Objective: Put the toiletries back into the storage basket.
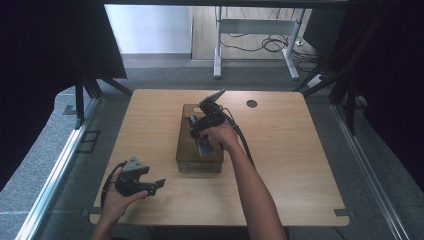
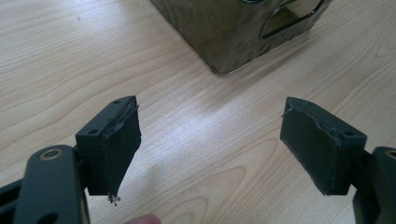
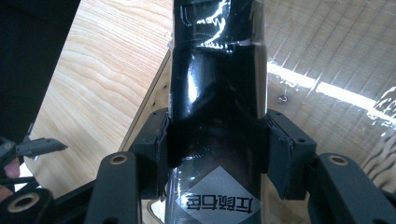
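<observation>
A black glossy packet (image 3: 217,93) with a white diamond label is clamped on both sides by my right gripper (image 3: 217,140), whose pads press on it. In the high view this right gripper (image 1: 200,135) hangs over the clear brownish box (image 1: 187,162) at the table's middle, the packet (image 1: 205,147) pointing down into it. The box floor (image 3: 327,46) lies just behind the packet. My left gripper (image 1: 159,184) rests near the table's front left, apart from the box. Its jaws (image 2: 210,140) stand wide open over bare wood, and a corner of the box (image 2: 233,32) lies ahead of them.
The wooden table (image 1: 280,165) has a round black cable hole (image 1: 251,104) at its far right. Beyond the far edge stands a white desk frame (image 1: 255,30) with cables on the floor. Black curtains flank both sides.
</observation>
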A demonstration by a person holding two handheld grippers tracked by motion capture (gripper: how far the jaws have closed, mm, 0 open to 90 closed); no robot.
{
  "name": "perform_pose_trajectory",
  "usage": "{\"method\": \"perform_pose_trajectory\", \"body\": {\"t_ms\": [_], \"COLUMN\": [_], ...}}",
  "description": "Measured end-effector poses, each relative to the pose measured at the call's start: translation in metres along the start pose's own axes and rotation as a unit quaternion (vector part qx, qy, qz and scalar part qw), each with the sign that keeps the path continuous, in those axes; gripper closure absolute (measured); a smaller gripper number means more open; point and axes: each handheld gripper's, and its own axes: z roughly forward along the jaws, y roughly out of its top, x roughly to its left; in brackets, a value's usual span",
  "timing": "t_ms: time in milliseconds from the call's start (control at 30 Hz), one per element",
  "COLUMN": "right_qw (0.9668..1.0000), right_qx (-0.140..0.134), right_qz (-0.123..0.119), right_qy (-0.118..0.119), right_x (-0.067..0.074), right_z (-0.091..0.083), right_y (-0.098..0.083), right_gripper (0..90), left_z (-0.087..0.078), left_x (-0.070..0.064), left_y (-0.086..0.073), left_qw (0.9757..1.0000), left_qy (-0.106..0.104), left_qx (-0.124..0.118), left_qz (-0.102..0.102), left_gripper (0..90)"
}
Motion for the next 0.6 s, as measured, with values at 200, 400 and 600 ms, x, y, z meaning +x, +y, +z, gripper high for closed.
{"method": "perform_pose_trajectory", "body": {"t_ms": [200, 400, 600], "right_qw": [0.9999, 0.9996, 0.9991], "right_qx": [0.001, 0.000, -0.003], "right_qz": [0.015, 0.027, 0.043], "right_qy": [0.000, 0.000, -0.004], "right_x": [-0.001, 0.000, -0.002], "right_z": [0.008, 0.017, 0.023], "right_y": [0.001, 0.001, 0.003], "right_gripper": [46.9, 46.8, 46.8], "left_z": [0.000, -0.001, -0.001], "left_x": [0.000, -0.001, 0.000], "left_y": [0.000, 0.001, 0.001], "left_qw": [1.0000, 1.0000, 1.0000], "left_qy": [-0.002, -0.003, -0.003], "left_qx": [-0.001, -0.003, -0.005], "left_qz": [0.002, 0.002, 0.000], "left_gripper": [20.5, 20.5, 20.5]}}
